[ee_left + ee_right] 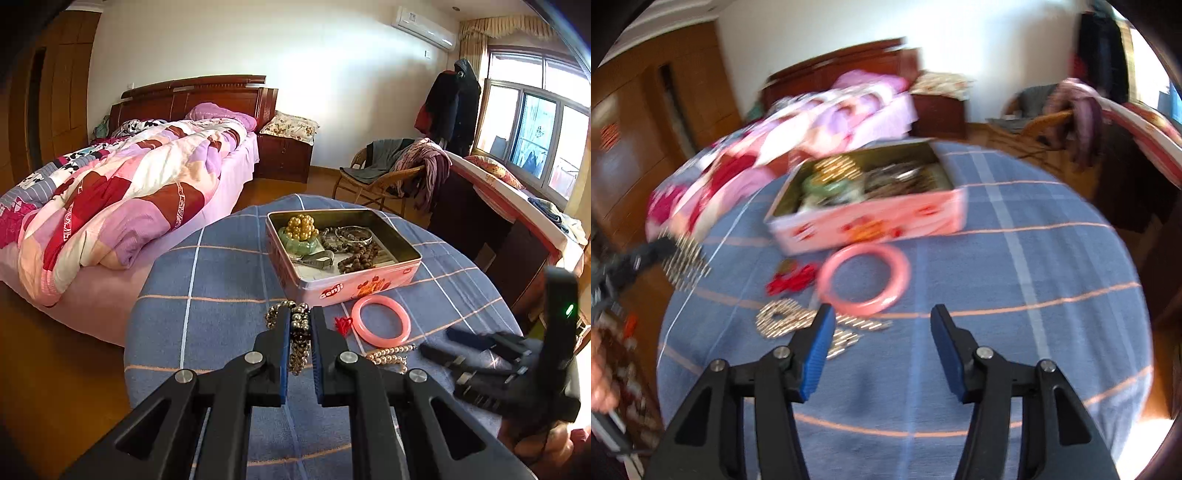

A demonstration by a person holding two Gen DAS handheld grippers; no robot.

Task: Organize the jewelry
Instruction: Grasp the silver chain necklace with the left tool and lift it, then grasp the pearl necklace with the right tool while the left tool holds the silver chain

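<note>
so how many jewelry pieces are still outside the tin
4: a dark bead bracelet in the left gripper; on the cloth, a pink bangle, red tassel charm and pearl strand.

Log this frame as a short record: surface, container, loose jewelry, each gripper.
surface: blue checked cloth
tin: open, pink, holds beads and bracelets
left gripper: shut on dark bead string
right gripper: open, over the cloth, holds nothing
pink bangle: on cloth, in front of tin
pearl strand: on cloth near bangle
red tassel: beside bangle
</note>
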